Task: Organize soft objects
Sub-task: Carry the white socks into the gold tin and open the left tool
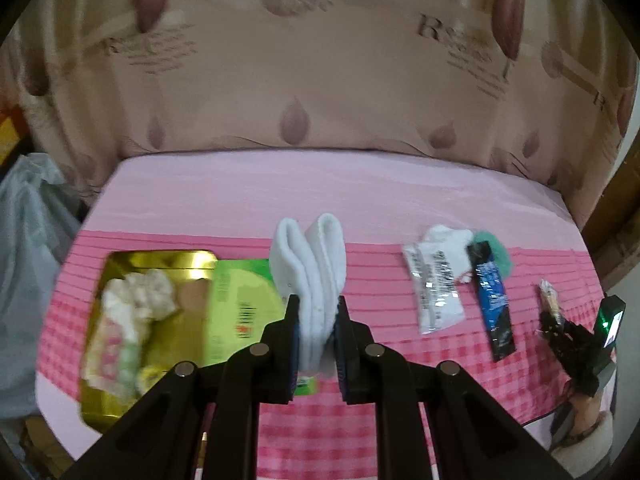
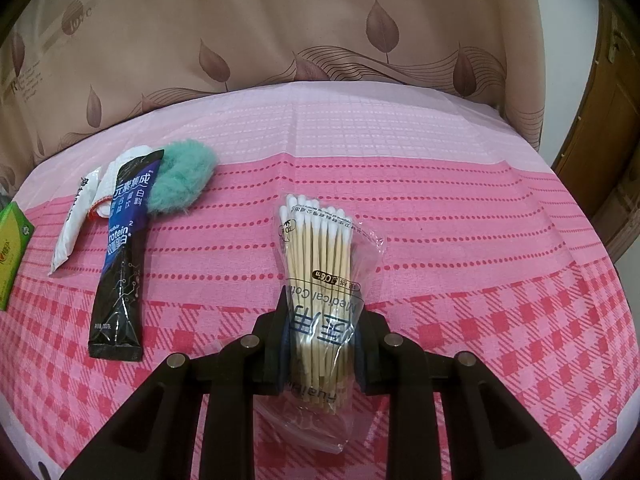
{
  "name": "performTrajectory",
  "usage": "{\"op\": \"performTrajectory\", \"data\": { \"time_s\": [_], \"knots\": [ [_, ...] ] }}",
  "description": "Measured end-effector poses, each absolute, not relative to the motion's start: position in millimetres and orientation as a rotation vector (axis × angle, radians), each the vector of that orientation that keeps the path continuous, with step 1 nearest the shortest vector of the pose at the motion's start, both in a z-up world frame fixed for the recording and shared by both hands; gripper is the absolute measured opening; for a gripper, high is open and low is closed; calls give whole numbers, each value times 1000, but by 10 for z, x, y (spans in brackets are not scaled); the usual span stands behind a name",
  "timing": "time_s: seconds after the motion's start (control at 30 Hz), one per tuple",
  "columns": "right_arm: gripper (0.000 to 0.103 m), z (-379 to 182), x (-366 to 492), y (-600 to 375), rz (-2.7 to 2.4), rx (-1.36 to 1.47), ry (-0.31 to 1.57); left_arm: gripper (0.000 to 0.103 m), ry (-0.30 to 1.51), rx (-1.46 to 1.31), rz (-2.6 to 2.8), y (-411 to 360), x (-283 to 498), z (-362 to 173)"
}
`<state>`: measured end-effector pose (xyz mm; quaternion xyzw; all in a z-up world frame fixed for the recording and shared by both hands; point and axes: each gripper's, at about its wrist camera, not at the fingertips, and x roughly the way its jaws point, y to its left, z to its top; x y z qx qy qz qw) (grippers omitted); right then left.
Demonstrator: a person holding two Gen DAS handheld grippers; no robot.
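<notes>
Left gripper (image 1: 318, 316) jaws clamped on folded white fabric sock (image 1: 308, 264), standing up between pads, clear of pink checked tablecloth (image 1: 360, 432). Gold metal tin (image 1: 160, 260) of soft items left of jaws, beyond them. Right gripper (image 2: 322, 320) jaws clamped on clear plastic bag of wooden cotton swabs (image 2: 320, 248), swab tips beyond jaws. Black-blue protein sachet (image 2: 124, 240) and teal fluffy puff (image 2: 180, 180) left of them.

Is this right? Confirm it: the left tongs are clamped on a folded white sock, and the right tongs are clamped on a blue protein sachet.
One part is wrong. The right tongs are clamped on a clear bag of cotton swabs, as the right wrist view shows; the blue protein sachet lies untouched on the pink cloth. The left tongs are indeed clamped on the folded white sock.
</notes>
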<state>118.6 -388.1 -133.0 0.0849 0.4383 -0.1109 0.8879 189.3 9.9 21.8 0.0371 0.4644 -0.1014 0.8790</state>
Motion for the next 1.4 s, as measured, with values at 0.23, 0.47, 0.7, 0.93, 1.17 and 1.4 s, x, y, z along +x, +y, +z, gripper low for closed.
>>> {"op": "performTrajectory", "data": {
  "time_s": [0.23, 0.47, 0.7, 0.93, 1.17, 1.4],
  "knots": [
    [24, -1331, 1185, -3871, -231, 173, 911, 15, 945, 86, -101, 699, 1887, 326],
    [24, -1331, 1181, -3873, -233, 164, 912, 15, 980, 62, -7, 1215, 1995, 139],
    [24, -1336, 1179, -3883, -234, 155, 913, 15, 1039, 11, 5, 1459, 2133, -202],
    [24, -1334, 1175, -3879, -235, 152, 913, 17, 1077, -7, -14, 1503, 2258, -422],
    [24, -1338, 1164, -3863, -236, 150, 913, 21, 1115, -13, -20, 1544, 2310, -579],
    [24, -1333, 1169, -3899, -237, 143, 914, 41, 1098, -15, -21, 1579, 2294, -531]
  ]
}}
